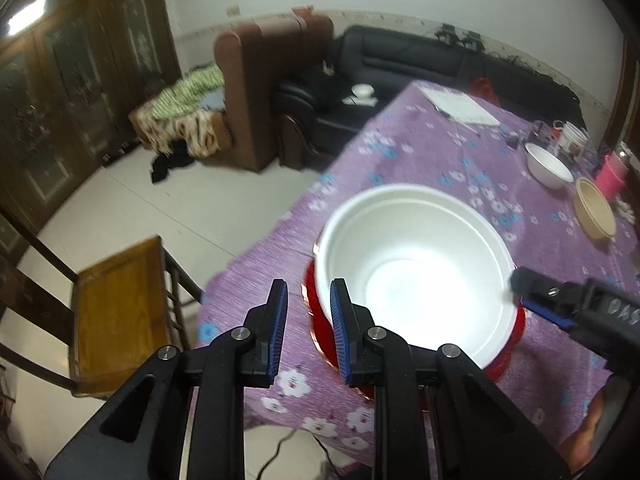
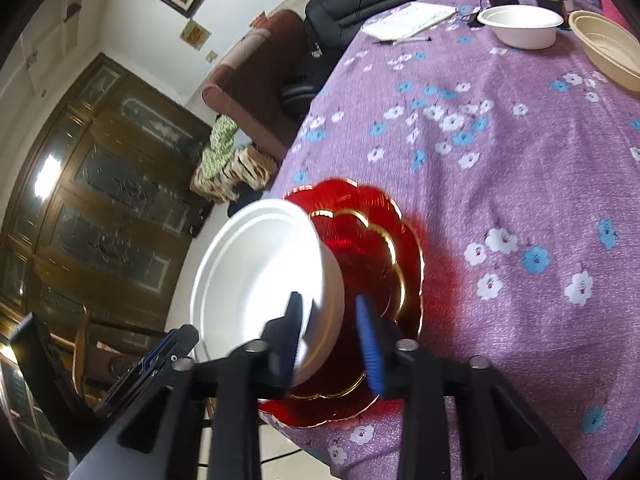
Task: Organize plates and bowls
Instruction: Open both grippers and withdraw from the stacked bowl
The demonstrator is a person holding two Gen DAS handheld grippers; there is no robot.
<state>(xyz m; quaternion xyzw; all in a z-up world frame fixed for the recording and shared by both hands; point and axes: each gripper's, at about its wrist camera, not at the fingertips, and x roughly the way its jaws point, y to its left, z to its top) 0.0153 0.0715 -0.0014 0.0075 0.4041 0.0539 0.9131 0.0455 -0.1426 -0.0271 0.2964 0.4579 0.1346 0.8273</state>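
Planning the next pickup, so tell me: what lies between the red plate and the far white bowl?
Only bare floral tablecloth lies between the red plate and the far white bowl; the right wrist view shows it.

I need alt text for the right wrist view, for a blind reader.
The right gripper straddles the rim of a white bowl above red gold-edged plates on a purple floral tablecloth. Two more bowls sit far behind.

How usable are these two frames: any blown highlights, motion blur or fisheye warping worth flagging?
Left wrist view: the inside of the large white bowl is blown out, and the right gripper at its rim is smeared. Right wrist view: glare again hides the bowl's interior, the red scalloped gold-edged plate beneath looks streaked, and the purple flowered tablecloth bulges with lens distortion.
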